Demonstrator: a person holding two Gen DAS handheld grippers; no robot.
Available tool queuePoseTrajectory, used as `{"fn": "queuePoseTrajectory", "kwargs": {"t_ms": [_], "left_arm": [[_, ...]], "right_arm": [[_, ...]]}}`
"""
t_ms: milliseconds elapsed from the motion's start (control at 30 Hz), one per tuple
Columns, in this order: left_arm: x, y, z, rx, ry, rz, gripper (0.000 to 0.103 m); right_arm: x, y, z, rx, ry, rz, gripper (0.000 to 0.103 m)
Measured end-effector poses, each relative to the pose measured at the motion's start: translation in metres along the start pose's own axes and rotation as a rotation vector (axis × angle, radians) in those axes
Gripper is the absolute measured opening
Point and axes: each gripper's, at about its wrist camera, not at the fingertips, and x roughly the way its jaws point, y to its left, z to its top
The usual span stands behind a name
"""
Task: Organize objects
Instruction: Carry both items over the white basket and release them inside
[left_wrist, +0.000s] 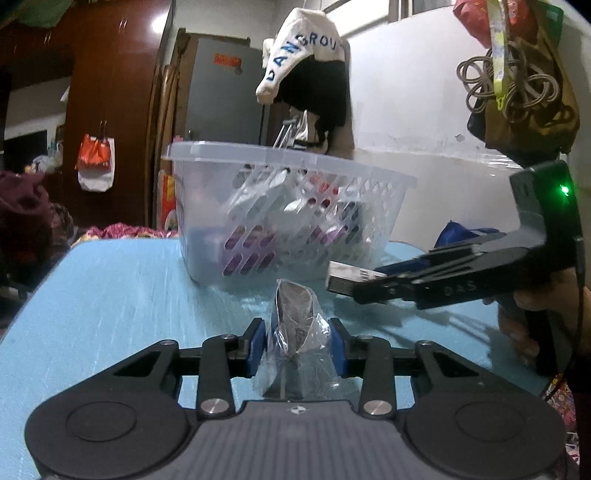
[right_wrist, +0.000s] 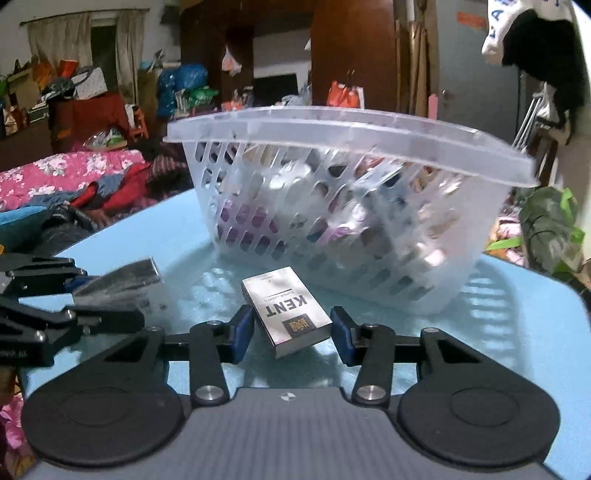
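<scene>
At lower centre, the left gripper (left_wrist: 297, 341) pinches a clear plastic packet (left_wrist: 295, 332). The right gripper (right_wrist: 291, 332) clamps narrowly on a Kent cigarette pack (right_wrist: 286, 312), before the basket (right_wrist: 332, 140).

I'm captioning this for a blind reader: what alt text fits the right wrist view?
A gripper closes around a silver Kent cigarette pack on a light blue table, just before a clear plastic basket full of items.

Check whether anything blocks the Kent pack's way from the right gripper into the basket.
Nothing visible lies on the blue table between the Kent cigarette pack and the clear plastic basket. Only the basket's near wall and rim stand ahead, so the pack must probably go up over the rim.
</scene>
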Motion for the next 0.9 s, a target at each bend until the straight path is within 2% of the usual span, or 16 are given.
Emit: {"fn": "queuePoseTrajectory", "kwargs": {"t_ms": [100,233,333,367,433,567,667,700,767,833,900], "left_arm": [[-0.005,0.0,0.001,-0.006,-0.029,-0.007,0.04],[-0.021,-0.001,0.017,-0.019,-0.093,-0.033,0.04],[-0.029,-0.002,0.056,-0.02,-0.151,-0.052,0.04],[-0.027,-0.002,0.072,-0.025,-0.163,-0.055,0.04],[-0.017,-0.001,0.106,-0.028,-0.181,-0.036,0.04],[0.018,0.003,0.16,-0.05,-0.176,0.04,0.04],[0.048,0.004,0.174,-0.035,-0.138,0.095,0.042],[0.058,0.005,0.174,-0.035,-0.126,0.12,0.046],[0.074,0.01,0.172,-0.048,-0.095,0.15,0.081],[0.078,0.016,0.166,-0.069,-0.085,0.154,0.085],[0.073,0.021,0.162,-0.079,-0.098,0.138,0.086]], "right_arm": [[-0.015,-0.004,-0.003,0.019,-0.044,0.004,0.049],[-0.052,-0.005,0.002,0.06,-0.165,0.036,0.049],[-0.083,-0.009,0.022,0.097,-0.301,0.031,0.049],[-0.093,-0.012,0.033,0.114,-0.356,0.006,0.049],[-0.101,-0.018,0.06,0.131,-0.411,-0.038,0.049],[-0.083,-0.031,0.105,0.132,-0.4,-0.157,0.049],[-0.055,-0.038,0.121,0.116,-0.339,-0.202,0.05],[-0.045,-0.039,0.123,0.102,-0.325,-0.211,0.051],[-0.028,-0.039,0.125,0.064,-0.312,-0.236,0.062],[-0.027,-0.035,0.119,0.064,-0.325,-0.284,0.097],[-0.037,-0.035,0.111,0.067,-0.356,-0.264,0.1]]}}
